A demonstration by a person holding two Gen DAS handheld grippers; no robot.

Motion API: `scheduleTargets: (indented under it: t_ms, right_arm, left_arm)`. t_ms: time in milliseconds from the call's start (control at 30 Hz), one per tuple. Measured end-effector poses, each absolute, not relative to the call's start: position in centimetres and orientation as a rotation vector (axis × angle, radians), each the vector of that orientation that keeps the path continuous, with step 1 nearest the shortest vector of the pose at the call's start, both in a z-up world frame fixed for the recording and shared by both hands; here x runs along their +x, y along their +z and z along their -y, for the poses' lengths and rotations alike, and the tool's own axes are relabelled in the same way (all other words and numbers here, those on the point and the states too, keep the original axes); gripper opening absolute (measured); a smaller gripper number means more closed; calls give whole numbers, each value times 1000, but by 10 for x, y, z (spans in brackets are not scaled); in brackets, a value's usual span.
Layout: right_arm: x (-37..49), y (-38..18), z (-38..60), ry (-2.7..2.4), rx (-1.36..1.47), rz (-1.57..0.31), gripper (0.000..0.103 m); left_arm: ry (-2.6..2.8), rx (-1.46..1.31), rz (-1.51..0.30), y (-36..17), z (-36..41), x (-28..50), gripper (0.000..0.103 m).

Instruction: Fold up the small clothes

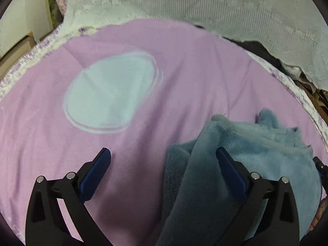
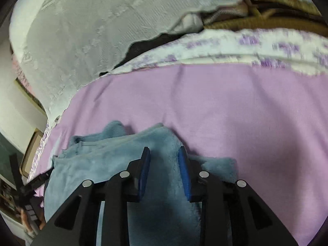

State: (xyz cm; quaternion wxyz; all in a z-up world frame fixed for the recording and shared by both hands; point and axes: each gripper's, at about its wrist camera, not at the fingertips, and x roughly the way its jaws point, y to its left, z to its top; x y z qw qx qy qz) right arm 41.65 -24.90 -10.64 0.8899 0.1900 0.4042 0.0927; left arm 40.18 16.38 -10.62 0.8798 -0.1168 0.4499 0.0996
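Blue fleece (image 1: 256, 155) lies bunched on a pink sheet (image 1: 184, 65), at the lower right of the L wrist view and lower left-centre of the R wrist view (image 2: 106, 149). It's folded over in 2 or more layers, w/ a darker flap hanging toward the L camera and a ragged edge at the far side.

L gripper (image 1: 163, 153): jaws spread wide, nothing clamped. Its L finger (image 1: 96, 176) hangs over bare sheet; its R finger (image 1: 231, 170) sits over the fleece, whether touching can't be told. The fleece's near edge lies partly in the gap btwn them.

R gripper (image 2: 164, 153): jaws narrowly apart, w/ a ridge of fleece running up btwn the 2 blue pads (image 2: 185, 172). The pads look slightly off the cloth rather than pinching it, so released, not grasping.

Sheet has a pale oval print (image 1: 110, 92) left of the fleece. Behind the sheet: a white-and-purple floral edge (image 2: 266, 49), then a white lace cover (image 1: 194, 2) draped across the back. Brown wicker (image 2: 276, 12) shows top right in the R view.
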Motion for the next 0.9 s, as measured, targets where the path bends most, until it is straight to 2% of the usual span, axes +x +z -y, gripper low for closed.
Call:
scheduleTargets:
  t_ms: [167,333,533,667,900]
  right_arm:
    - [412,-108,246,182,371,-823,31]
    - [395,-90,247,195,364,-732,33]
    - [352,-61,213,309,264,-662,33]
    - [335,-66,208,317,241,-687,34]
    - [333,-101,210,263,180,-765,35]
  left_arm:
    - [189,-343,-930,-108,-179,396,99]
    - [227,-347,-844,-79,-176,366,98]
    - [194,-198,-801,-64,-130,325,98]
    - [217,-112,-845,-80,-115,308,98]
    - [173,-231,-940,-109,-136,316,99]
